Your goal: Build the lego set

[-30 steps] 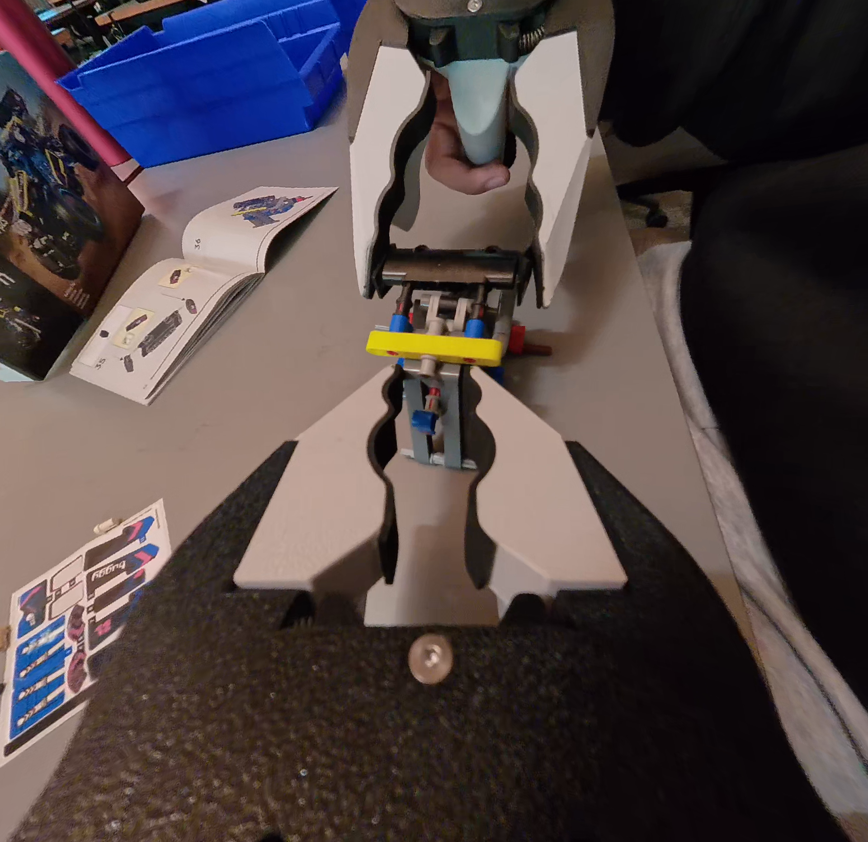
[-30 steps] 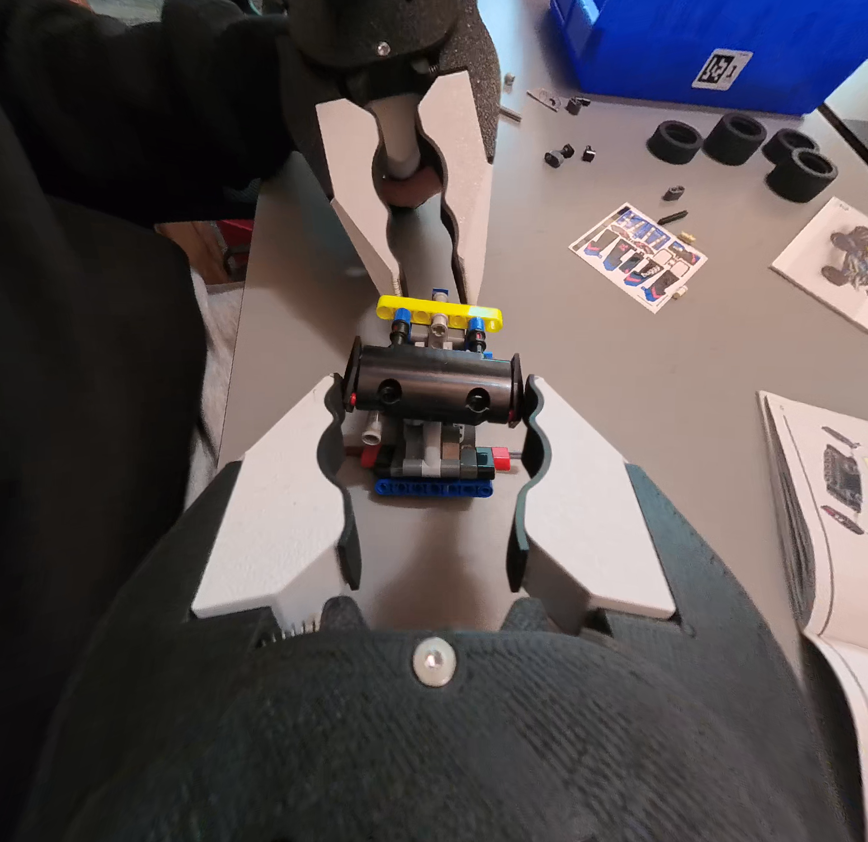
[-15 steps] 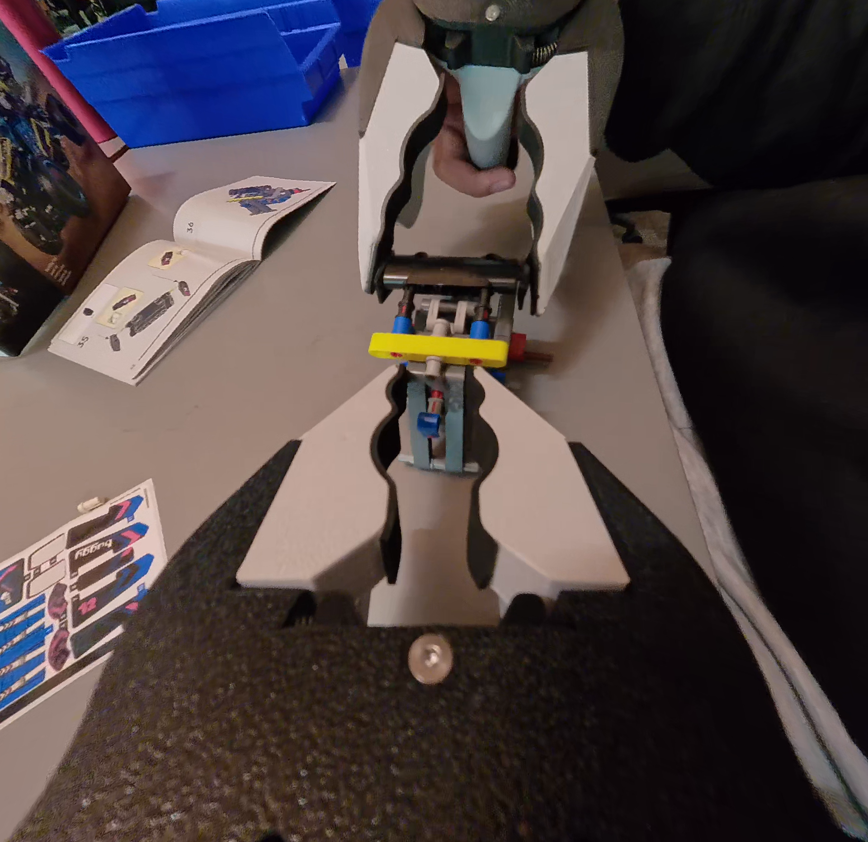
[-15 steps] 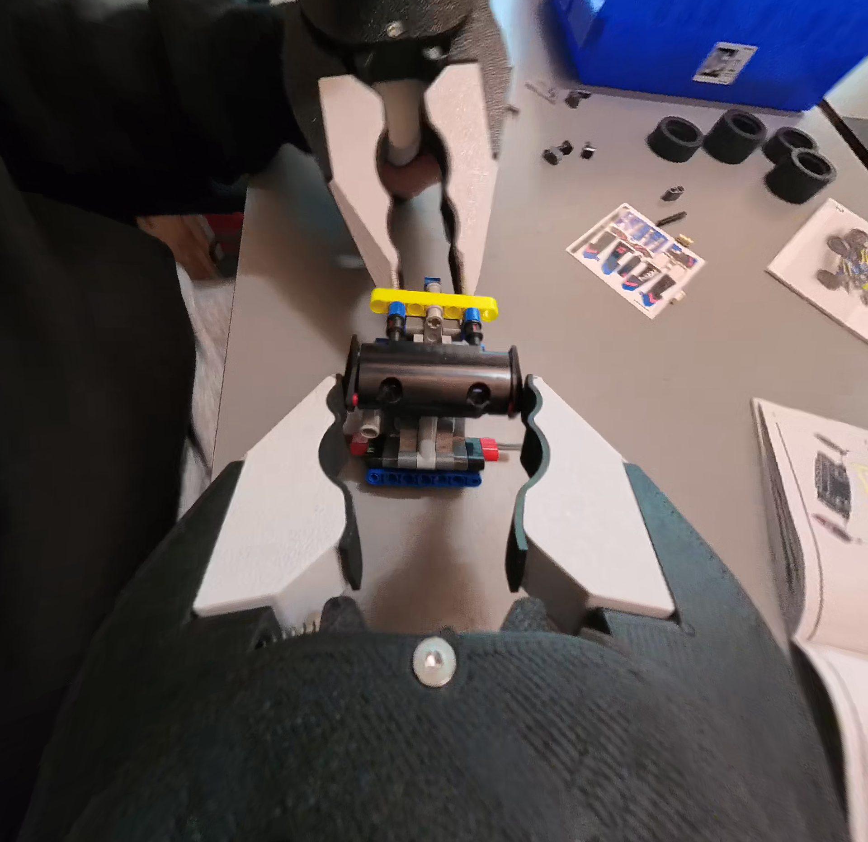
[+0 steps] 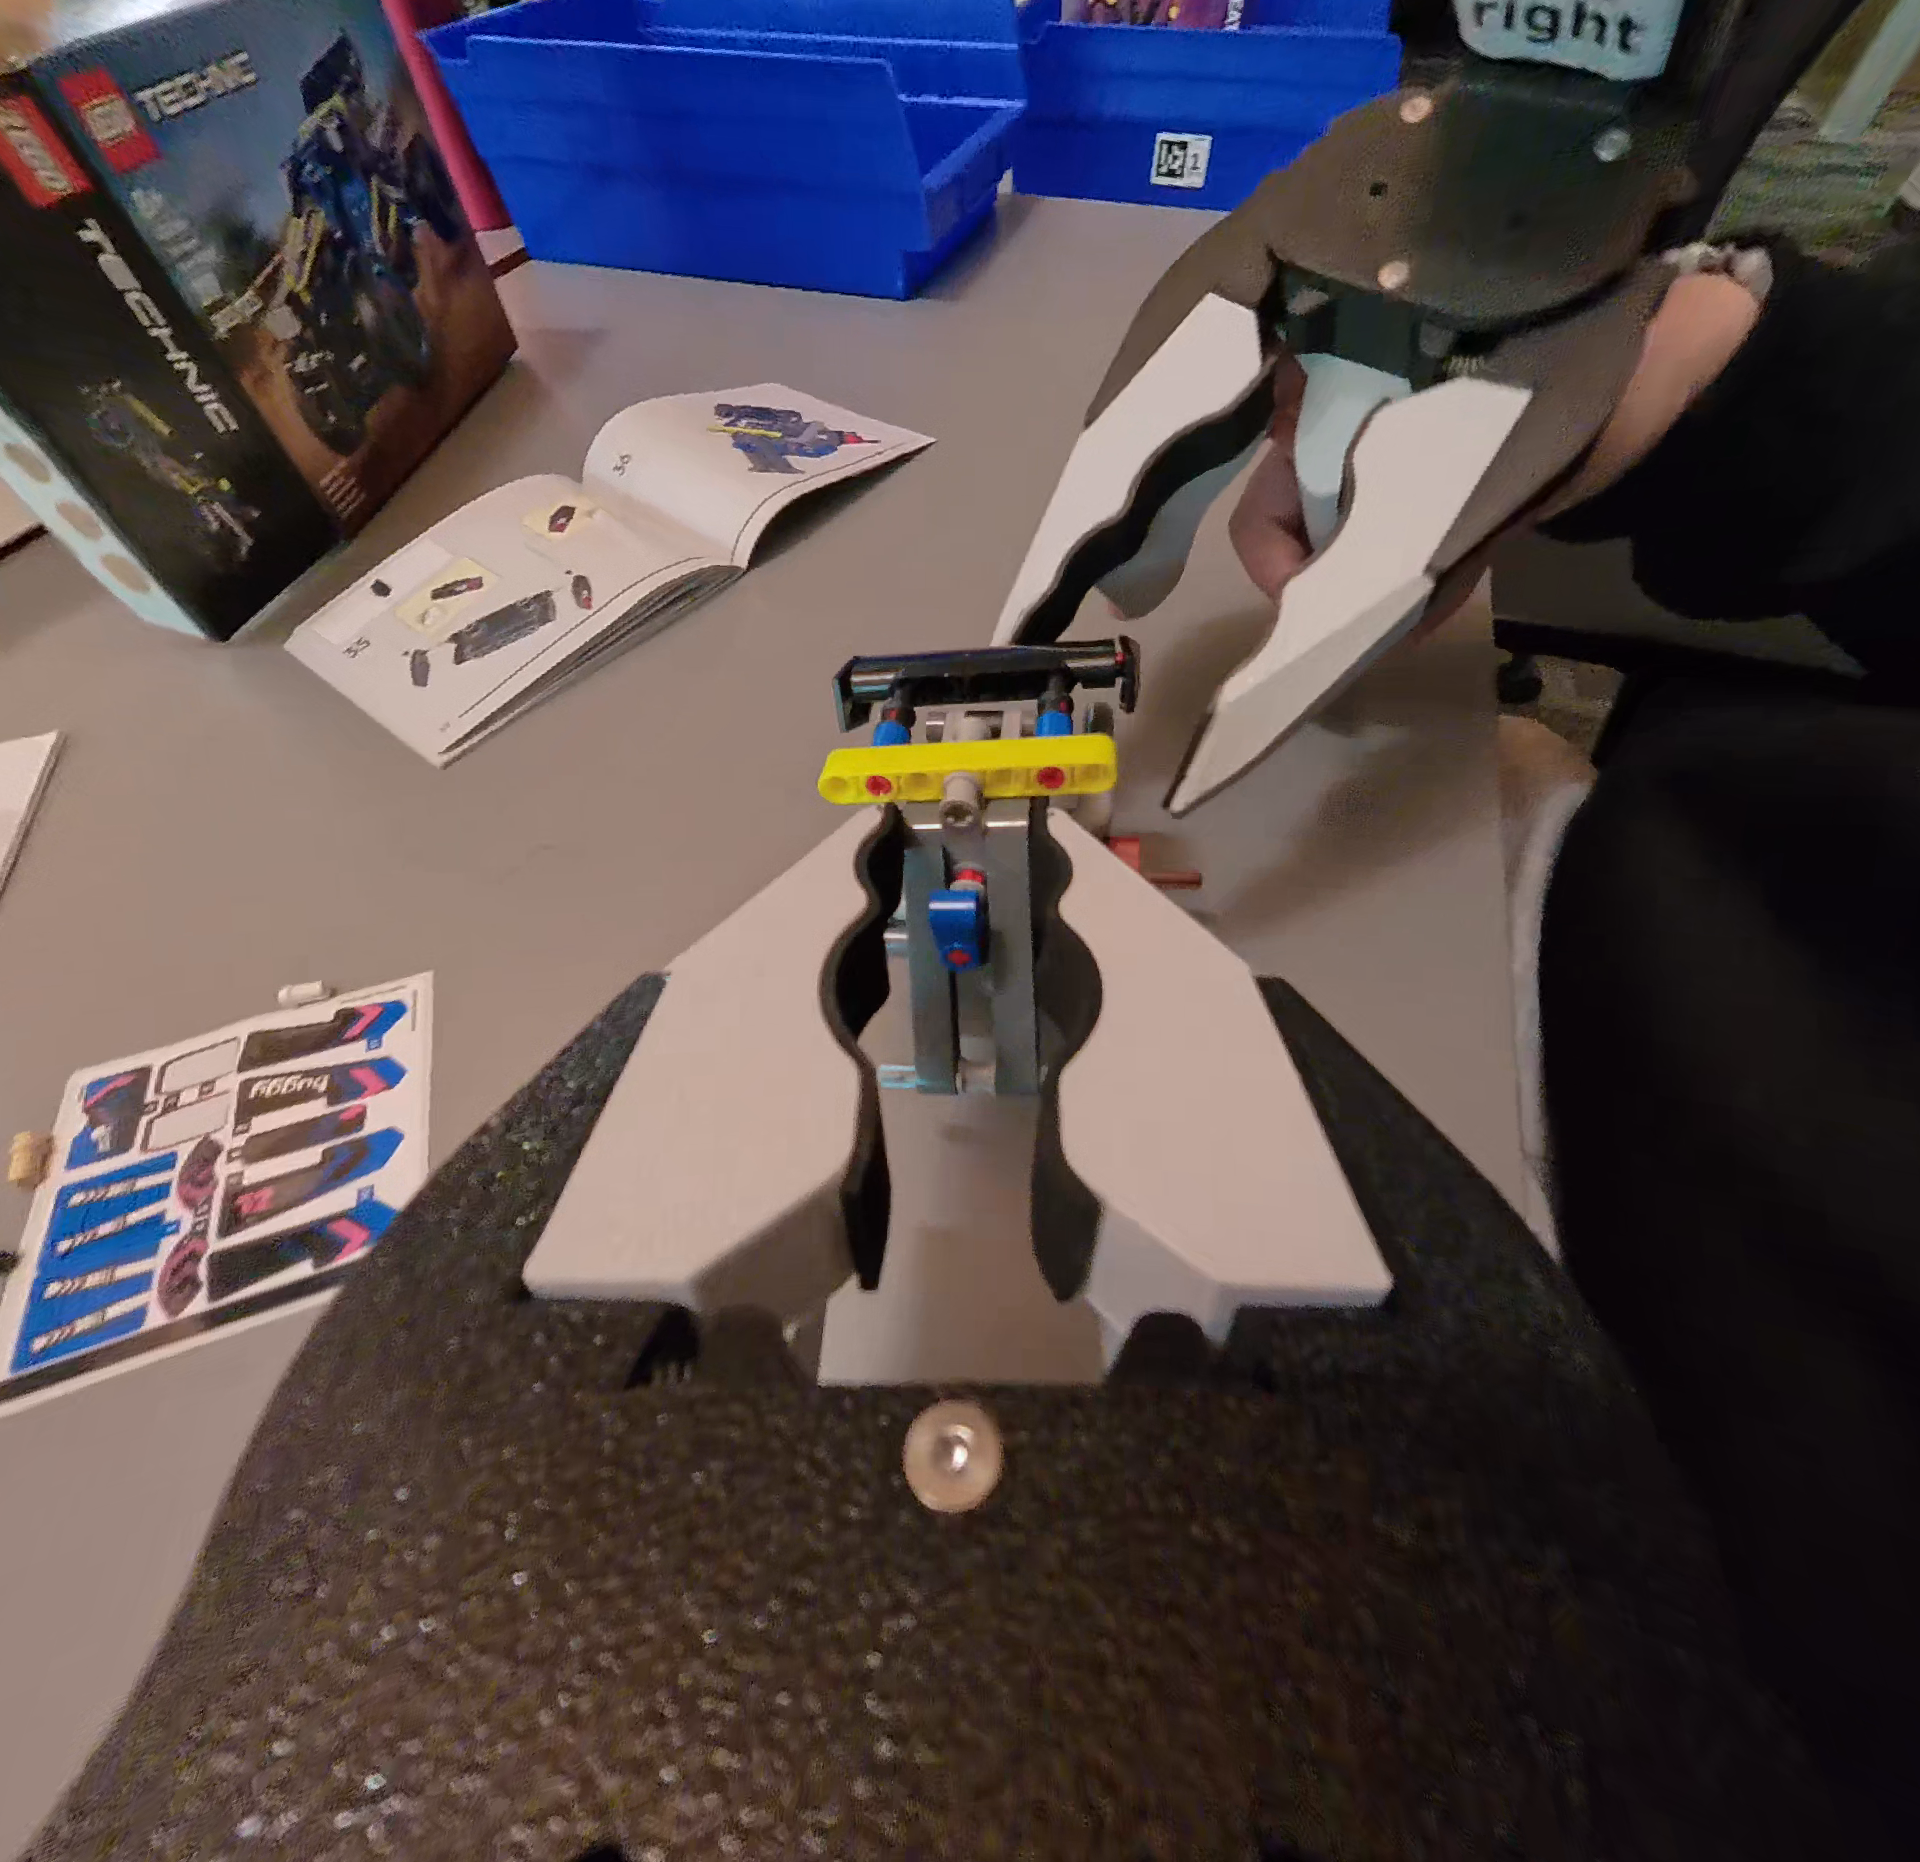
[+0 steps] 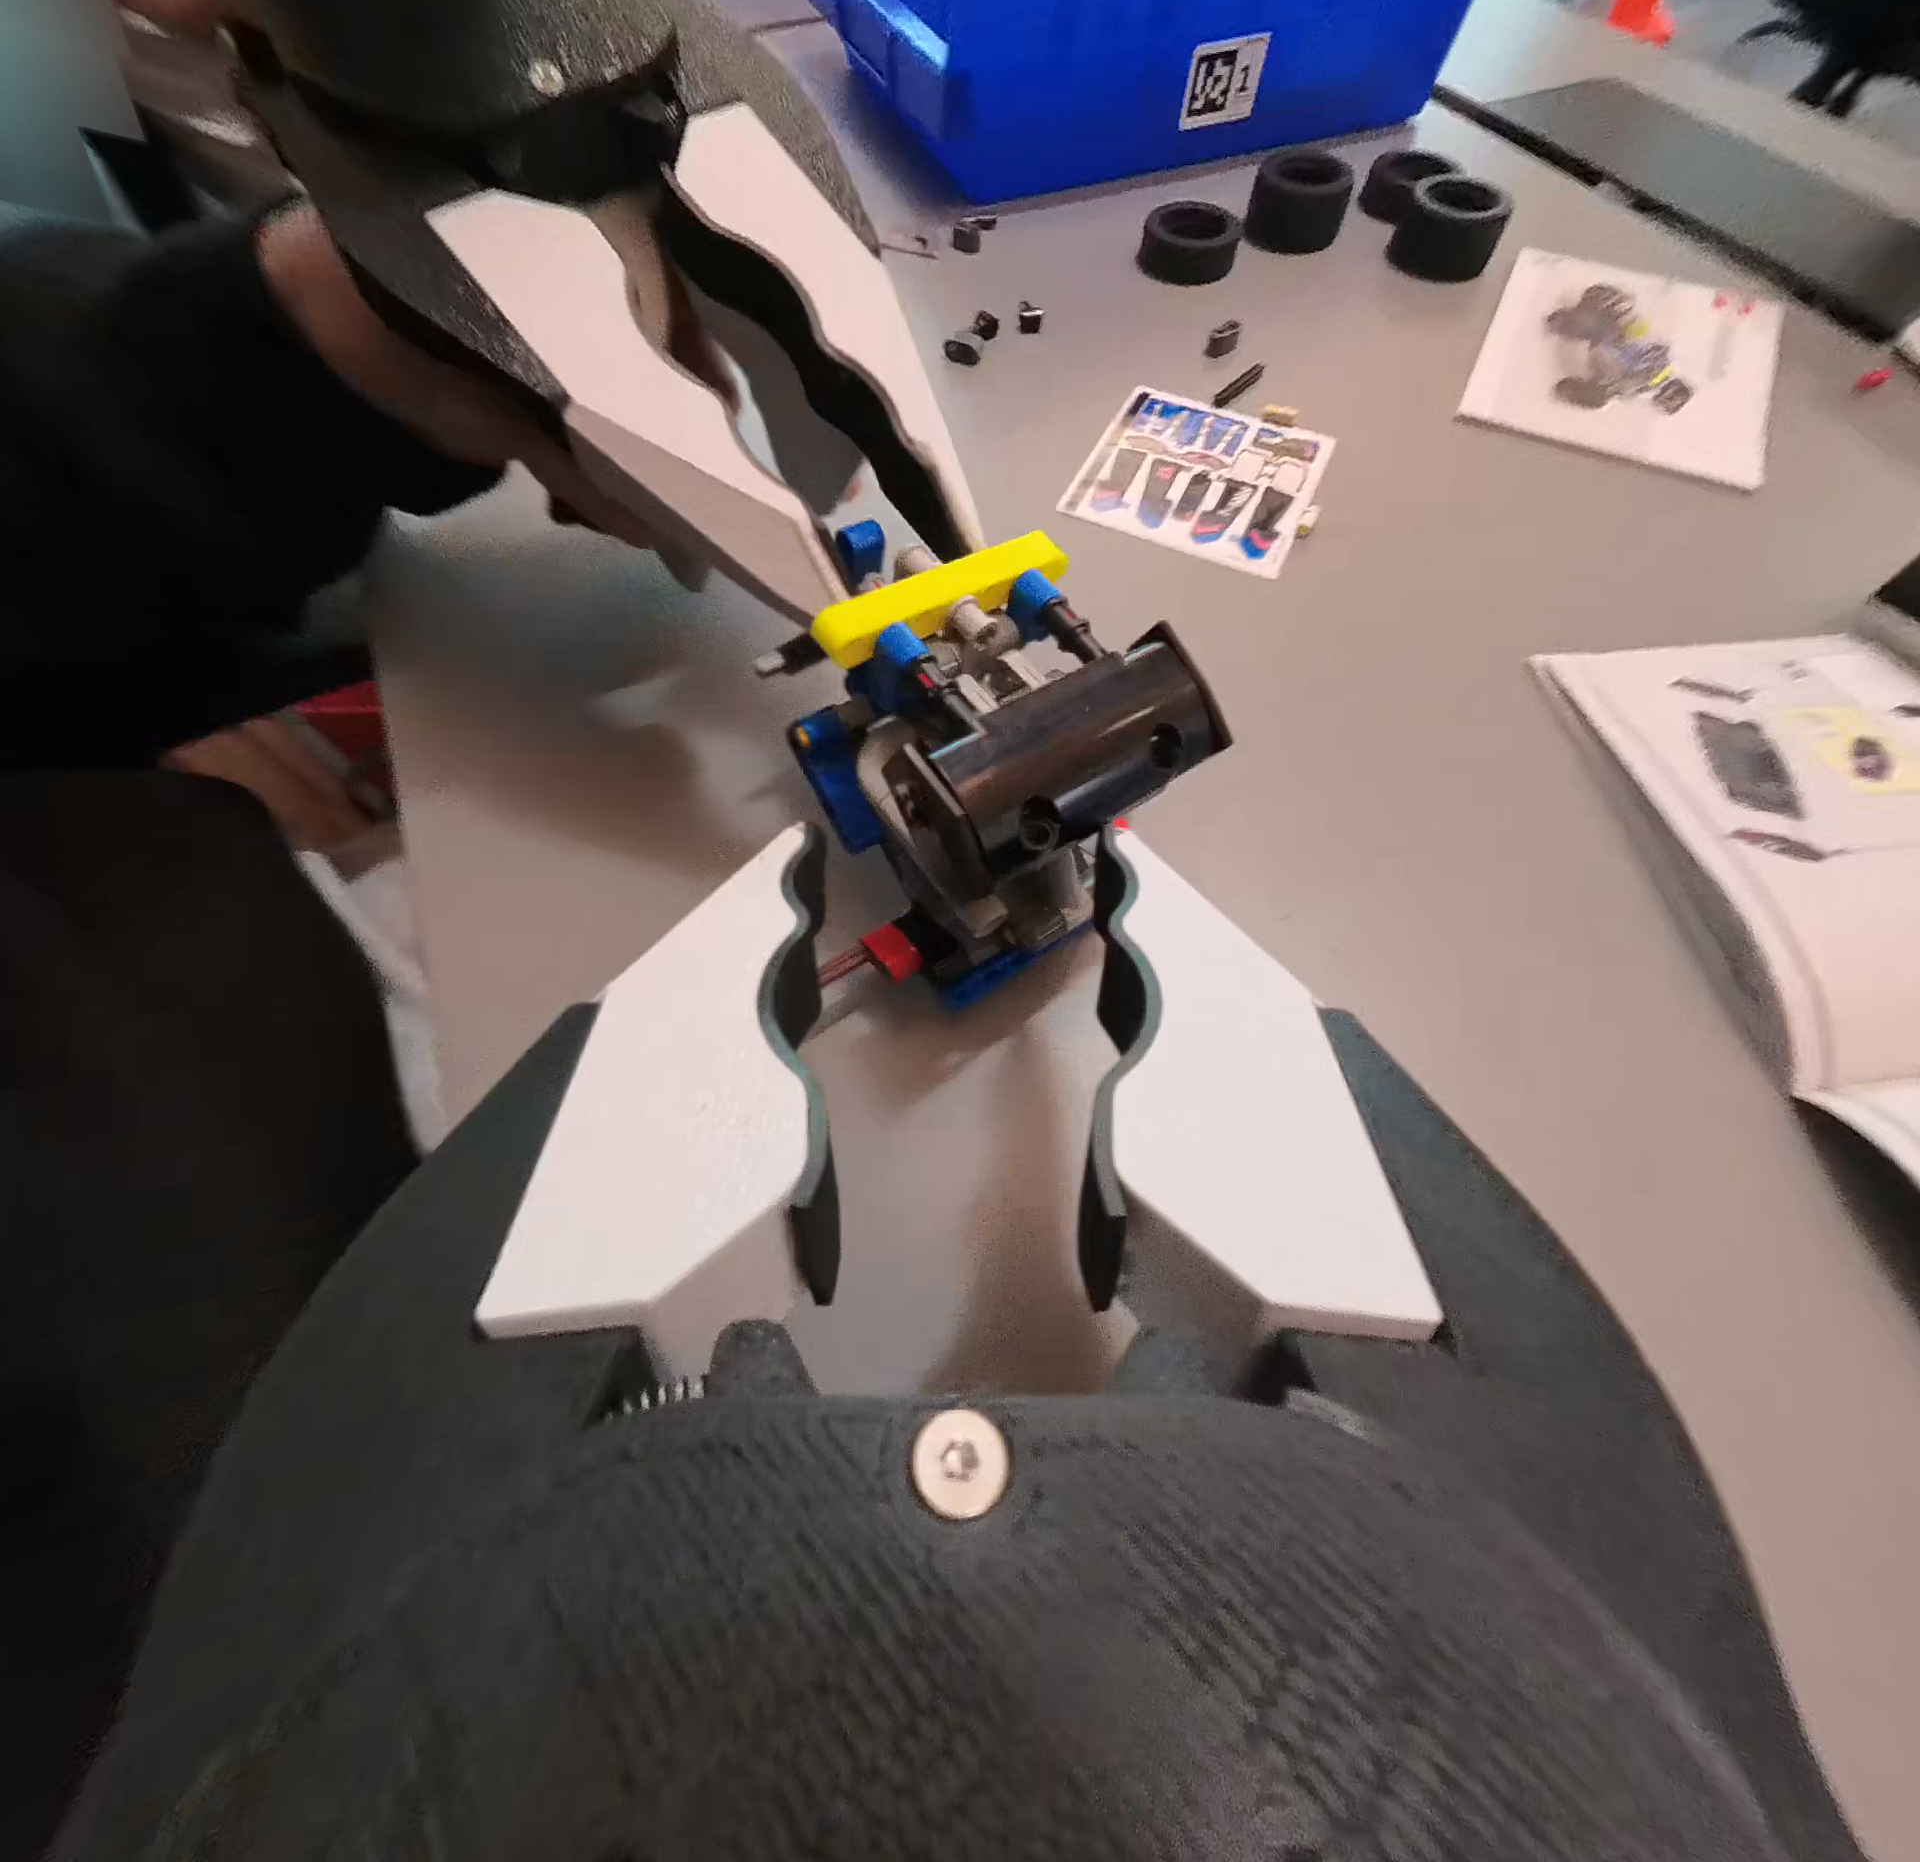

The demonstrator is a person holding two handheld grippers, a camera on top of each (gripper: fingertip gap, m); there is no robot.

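- Now the grey desk (image 5: pixel 623 877) carries blue bins (image 5: pixel 727 150), a toy box (image 5: pixel 229 285), an open booklet (image 5: pixel 623 545) and a sticker sheet (image 5: pixel 218 1158), all well apart from the work.
- The right gripper (image 6: pixel 956 856) has swung off to one side of the brick model (image 5: pixel 966 773). A moment ago it faced the model squarely, with wide jaws straddling the black cylinder (image 6: pixel 1081 752).
- Its jaws have narrowed but are not gripping: the model's base stands between them, with a clear gap on one side.
- The left gripper (image 5: pixel 961 836) keeps its jaws clamped on the model's grey frame (image 5: pixel 977 981), holding it near the desk's edge.
- The yellow beam (image 5: pixel 966 768) sits just beyond those jaws.
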